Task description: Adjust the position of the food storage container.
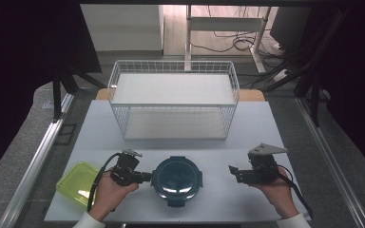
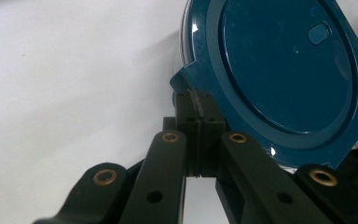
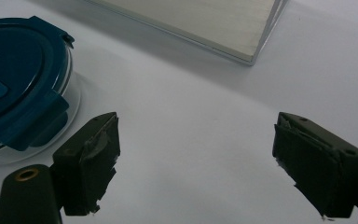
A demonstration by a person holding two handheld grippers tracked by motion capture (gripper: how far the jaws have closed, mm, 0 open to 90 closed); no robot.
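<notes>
Yellow-green lid (image 1: 77,183) lies at table's (image 1: 104,128) left front corner. Left gripper (image 1: 145,177) beside it, jaws pressed together at the left latch tab of the round blue-lidded container (image 1: 177,179) (nothing visibly between them). Container sits front centre, between both grippers. Right gripper (image 1: 232,172) well clear, jaws spread wide. Wire basket (image 1: 173,99) behind.
</notes>
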